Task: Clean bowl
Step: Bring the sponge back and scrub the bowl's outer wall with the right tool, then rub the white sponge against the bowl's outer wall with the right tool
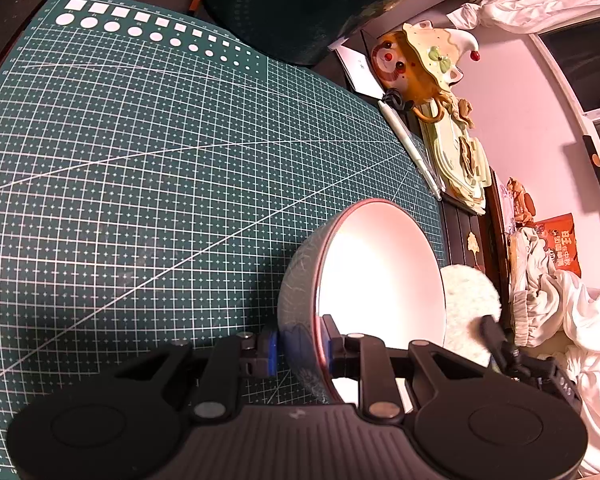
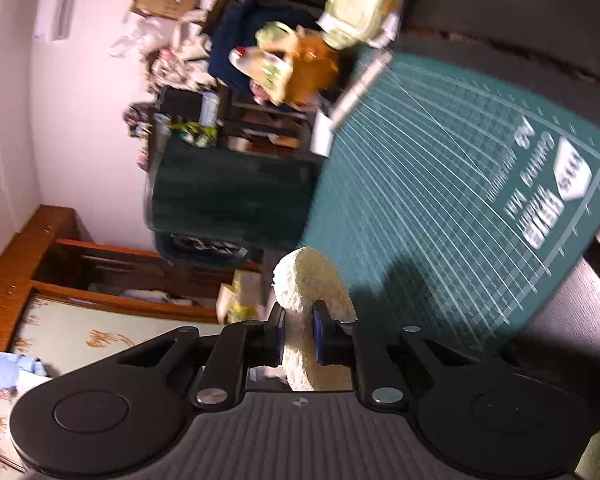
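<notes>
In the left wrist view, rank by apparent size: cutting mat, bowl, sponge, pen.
1. cutting mat
2. bowl, enlarged by nearness
3. sponge, partly hidden behind the bowl
4. pen

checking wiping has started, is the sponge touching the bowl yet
Cannot tell. In the left wrist view the sponge sits just past the bowl rim, which overlaps it and hides any gap.

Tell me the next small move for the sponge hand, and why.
Probably bring the sponge over the rim into the bowl. The left gripper holds the bowl tilted by its rim; the sponge, clamped in the right gripper, sits just outside it.
</notes>
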`<state>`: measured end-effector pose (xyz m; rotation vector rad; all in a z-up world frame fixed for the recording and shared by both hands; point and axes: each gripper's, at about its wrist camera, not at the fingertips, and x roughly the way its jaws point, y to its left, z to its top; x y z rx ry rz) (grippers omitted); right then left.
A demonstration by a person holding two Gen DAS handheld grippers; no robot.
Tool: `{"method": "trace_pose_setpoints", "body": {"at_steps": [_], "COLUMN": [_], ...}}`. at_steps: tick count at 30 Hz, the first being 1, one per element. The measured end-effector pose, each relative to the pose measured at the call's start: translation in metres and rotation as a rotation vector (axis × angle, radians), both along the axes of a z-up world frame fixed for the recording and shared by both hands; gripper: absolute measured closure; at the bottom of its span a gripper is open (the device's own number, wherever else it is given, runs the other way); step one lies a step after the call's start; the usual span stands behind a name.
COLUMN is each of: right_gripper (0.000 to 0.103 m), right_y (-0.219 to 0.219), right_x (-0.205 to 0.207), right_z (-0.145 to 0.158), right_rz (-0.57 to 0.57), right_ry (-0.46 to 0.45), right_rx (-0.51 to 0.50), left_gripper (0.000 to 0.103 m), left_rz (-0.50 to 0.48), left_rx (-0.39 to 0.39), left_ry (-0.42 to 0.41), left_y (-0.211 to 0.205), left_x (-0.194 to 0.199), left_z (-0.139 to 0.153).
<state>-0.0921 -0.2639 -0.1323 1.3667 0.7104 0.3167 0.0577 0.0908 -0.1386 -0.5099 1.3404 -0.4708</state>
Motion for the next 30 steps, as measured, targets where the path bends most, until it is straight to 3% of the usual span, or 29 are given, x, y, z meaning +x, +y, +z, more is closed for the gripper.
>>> {"method": "trace_pose_setpoints", "body": {"at_steps": [9,16,22,27,30], "right_gripper": [0.089,0.089,0.089,0.089,0.089], "right_y": [0.01,0.001,0.009,-0.001,0.002], "right_x": [0.002,0.001,0.005,0.005,0.006], "right_z": [-0.014,-0.003,-0.011,0.007,0.002], "right_rz": [0.04,0.005,0.067,0.008,0.029], "right_ry": [0.062,0.002,0.059,-0.01,-0.005], "right_rx": [-0.025,0.015,-0.029,-0.056,-0.047], "left_gripper": [0.082,0.082,0.082,0.082,0.082], "left_rz": [0.001,0.0,0.002,0.003,0.005], "left_rx": [0.001,0.001,-0.003,-0.003,-0.003], "left_ry": [-0.004,-0.001,-0.003,0.0,0.001], "left_y": [0.008,0.006,0.005,0.007,0.007], "left_x": [-0.004,-0.002,0.0,0.001,0.001], "left_z": [-0.005,-0.009,-0.011,-0.011,-0.011]}}
